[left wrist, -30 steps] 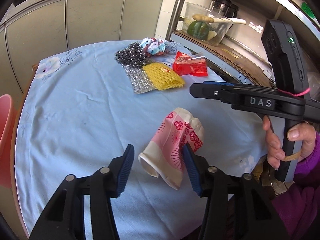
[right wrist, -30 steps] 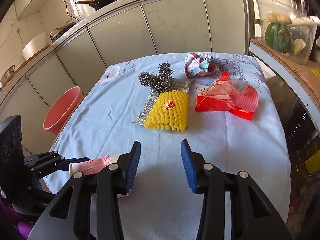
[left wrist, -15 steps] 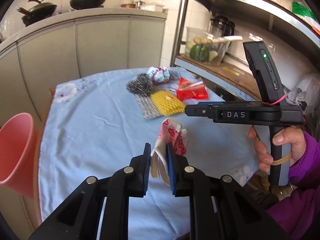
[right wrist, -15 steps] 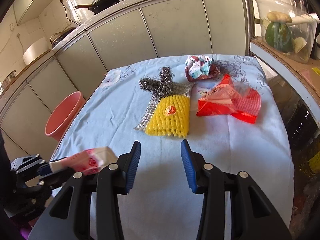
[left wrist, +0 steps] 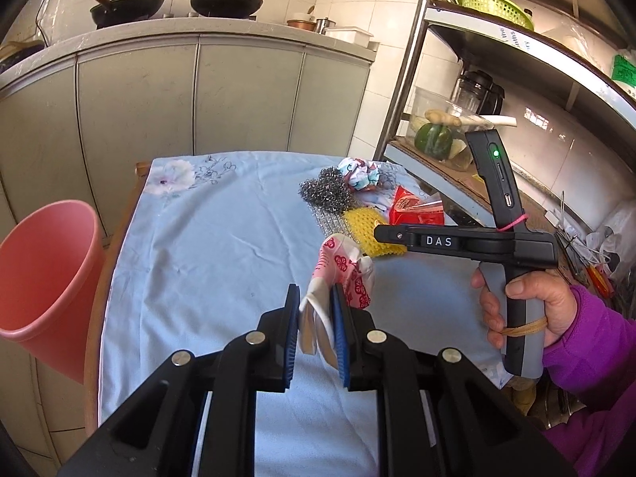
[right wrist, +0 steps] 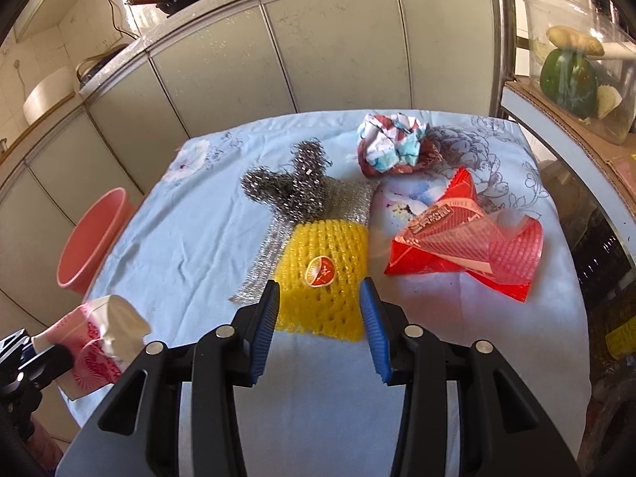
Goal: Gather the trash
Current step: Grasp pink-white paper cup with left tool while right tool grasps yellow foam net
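Holding the crushed paper cup (left wrist: 342, 274) in our left gripper (left wrist: 314, 332), we have the blue pads squeezed flat against its white rim end, having just finished closing on it, so the pink flowered body sticks out past the fingertips and hangs clear above the table (left wrist: 206, 246). We judge that grip sensible: a flattened cup is light and limp, and pinching it at one end leaves it free to drop once released. The pink bin (left wrist: 43, 278) stands off the table's left edge, mouth tilted toward us, and we take it as the place the cup should go. Our right gripper (right wrist: 320, 328) is empty with its jaws apart, hovering low over the table with the yellow foam fruit net (right wrist: 324, 274) framed between the pads but untouched; that looks like the next piece lined up. On the table beyond the net lie the steel wool scrubber (right wrist: 292, 187), which overlaps a silver mesh sheet tucked partly under the net, then a crumpled paper ball (right wrist: 391, 143) near the table's far edge, and a red plastic wrapper (right wrist: 457, 246) to the right of the net. The table wears a pale blue cloth with printed flowers, wrinkled but dry. Behind the table run grey cabinets topped with pans, and to its right a metal shelf rack carries vegetables in a clear tub.
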Tool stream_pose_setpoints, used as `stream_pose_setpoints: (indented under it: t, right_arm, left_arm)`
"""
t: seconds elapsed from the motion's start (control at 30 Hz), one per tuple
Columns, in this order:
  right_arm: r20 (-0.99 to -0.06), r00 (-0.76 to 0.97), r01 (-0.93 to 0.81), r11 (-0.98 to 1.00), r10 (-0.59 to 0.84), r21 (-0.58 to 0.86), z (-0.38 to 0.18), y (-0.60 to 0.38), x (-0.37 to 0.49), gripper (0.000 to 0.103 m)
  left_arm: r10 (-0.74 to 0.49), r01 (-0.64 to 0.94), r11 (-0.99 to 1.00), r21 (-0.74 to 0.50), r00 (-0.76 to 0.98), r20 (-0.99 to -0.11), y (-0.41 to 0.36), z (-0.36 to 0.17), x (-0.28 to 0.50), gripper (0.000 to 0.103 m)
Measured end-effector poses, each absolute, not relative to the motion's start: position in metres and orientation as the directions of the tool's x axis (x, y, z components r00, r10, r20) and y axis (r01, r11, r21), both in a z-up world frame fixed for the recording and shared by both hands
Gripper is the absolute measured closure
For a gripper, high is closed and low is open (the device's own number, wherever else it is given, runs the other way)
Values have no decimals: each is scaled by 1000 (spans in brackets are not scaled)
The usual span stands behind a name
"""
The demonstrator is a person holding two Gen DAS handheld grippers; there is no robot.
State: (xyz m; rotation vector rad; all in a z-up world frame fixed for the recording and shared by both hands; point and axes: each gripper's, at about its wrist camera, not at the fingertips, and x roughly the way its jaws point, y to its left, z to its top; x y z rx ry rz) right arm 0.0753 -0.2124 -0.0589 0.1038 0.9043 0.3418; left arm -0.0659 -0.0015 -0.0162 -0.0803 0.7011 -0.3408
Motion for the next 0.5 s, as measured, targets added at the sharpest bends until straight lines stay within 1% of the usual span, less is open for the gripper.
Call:
stream_pose_setpoints:
  t: [0.07,0.13,0.17,0.2,0.27,0.3,0.33,0.5]
  right_arm:
    - [-760,554,-238,939,340,247,-62,-215,76,61]
    - [-768,551,-234,944,327,234,-63,-216,75,61]
    - [-771,547,-237,944,326,231,-64,-216,74,64]
    - [-774,544,-235,945,323,228,-65,-217,72,74]
    - [-775,545,-235,946,319,224,-66,-219,68,79]
    - [-776,546,-236,946,317,221,-66,-220,66,86]
    - [-775,546,-234,946,318,223,-65,-222,65,88]
    - [-750,565,-242,938,343,247,-54,-228,53,90]
  left_arm:
    - [-332,275,943,-189,710,-622,-1,-18,-66,87]
    - [-330,268,944,-194,709,-624,0,-19,-64,87]
    - [-329,266,944,-196,709,-623,1,-20,-64,87]
    - [-329,264,944,-197,711,-622,1,-20,-64,87]
    - [-330,263,944,-200,714,-618,2,-19,-64,87]
    - [-330,262,944,-201,716,-615,3,-19,-65,87]
    - [-328,259,945,-202,719,-613,4,-18,-65,87]
    - [-319,244,948,-205,731,-603,7,-16,-69,87]
